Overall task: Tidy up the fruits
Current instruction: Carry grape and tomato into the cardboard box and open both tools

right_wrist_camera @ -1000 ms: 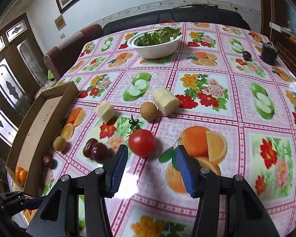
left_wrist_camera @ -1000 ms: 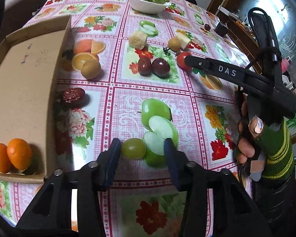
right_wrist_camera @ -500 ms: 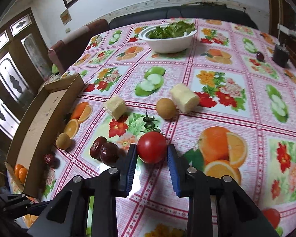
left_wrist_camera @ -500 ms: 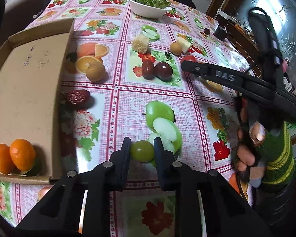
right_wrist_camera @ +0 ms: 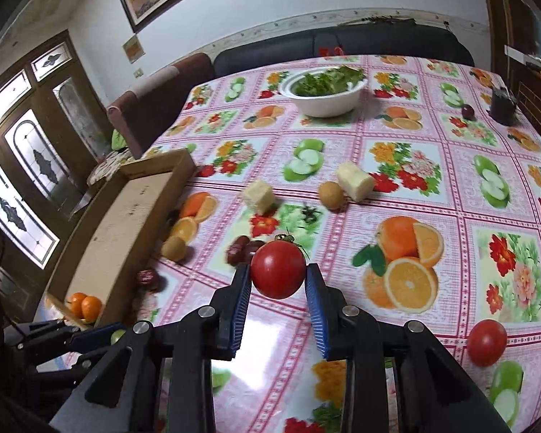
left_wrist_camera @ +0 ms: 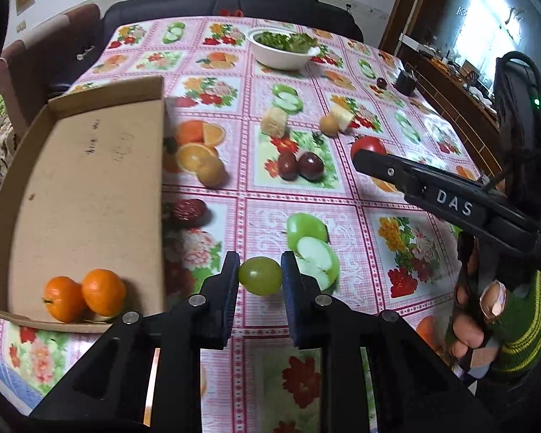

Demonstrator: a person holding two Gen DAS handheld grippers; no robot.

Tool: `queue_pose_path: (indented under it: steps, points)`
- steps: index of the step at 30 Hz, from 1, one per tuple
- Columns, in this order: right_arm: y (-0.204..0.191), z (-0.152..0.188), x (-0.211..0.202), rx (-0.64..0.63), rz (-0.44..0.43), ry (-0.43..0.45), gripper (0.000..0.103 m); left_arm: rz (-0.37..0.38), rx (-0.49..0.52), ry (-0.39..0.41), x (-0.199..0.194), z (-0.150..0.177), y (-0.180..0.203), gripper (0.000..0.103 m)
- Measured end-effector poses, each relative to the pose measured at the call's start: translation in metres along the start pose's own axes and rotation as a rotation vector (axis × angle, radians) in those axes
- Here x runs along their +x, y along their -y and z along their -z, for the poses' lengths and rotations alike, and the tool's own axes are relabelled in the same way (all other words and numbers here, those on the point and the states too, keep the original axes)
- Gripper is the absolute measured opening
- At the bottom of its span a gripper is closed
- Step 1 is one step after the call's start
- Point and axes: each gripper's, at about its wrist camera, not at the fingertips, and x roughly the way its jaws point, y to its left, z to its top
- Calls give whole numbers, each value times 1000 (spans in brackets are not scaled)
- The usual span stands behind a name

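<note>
We are clamping a green grape [left_wrist_camera: 260,276] in the left gripper [left_wrist_camera: 260,277] at lower centre, and a red tomato [right_wrist_camera: 278,269] in the right gripper [right_wrist_camera: 278,281]. Only two oranges [left_wrist_camera: 83,297] are sitting in the cardboard box [left_wrist_camera: 86,187] at left; plums [left_wrist_camera: 301,164], dates and others are waiting on the tablecloth [left_wrist_camera: 342,216].

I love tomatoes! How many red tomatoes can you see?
2: one tomato held in the right gripper; another tomato on the tablecloth, near right. Others may be hidden.
</note>
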Motion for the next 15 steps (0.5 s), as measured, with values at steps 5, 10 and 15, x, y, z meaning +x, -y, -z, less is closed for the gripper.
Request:
queue_pose_path:
  steps: [5,10,15]
  points:
    - [-20,-3,-2,-29,-24,2,31,-23,-28,22,-7,-2,-16,21]
    - [-39,-4,0,-56,-54,-4,31,-50,-57,43,-15,-4,-34,21]
    - [-57,-6,5,-81,-78,-12,31,-79,-90,60,-20,-6,-55,21]
